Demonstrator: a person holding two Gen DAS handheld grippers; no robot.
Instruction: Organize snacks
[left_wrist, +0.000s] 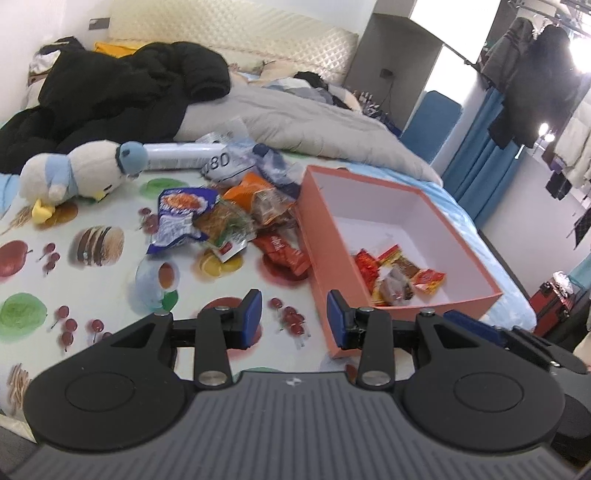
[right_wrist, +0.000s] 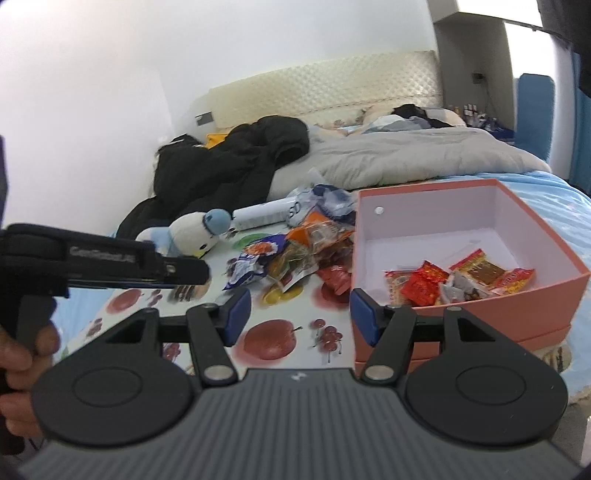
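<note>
Roughly in the middle of a bed with a fruit-print sheet (left_wrist: 110, 288) lies one heap of loose snacks (left_wrist: 229, 218), too overlapped to count. At three o'clock of the heap, touching it, stands one open pink box (left_wrist: 369, 192) holding about five small red and yellow packets (left_wrist: 399, 275). One plush penguin (left_wrist: 79, 171) lies at nine o'clock of the heap. Two tools show. The left tool (left_wrist: 295, 319) has its blue pads partly spread, holding nothing, above the sheet beside the box's near corner. The right tool (right_wrist: 299, 317) is spread wider, also empty, touching nothing.
</note>
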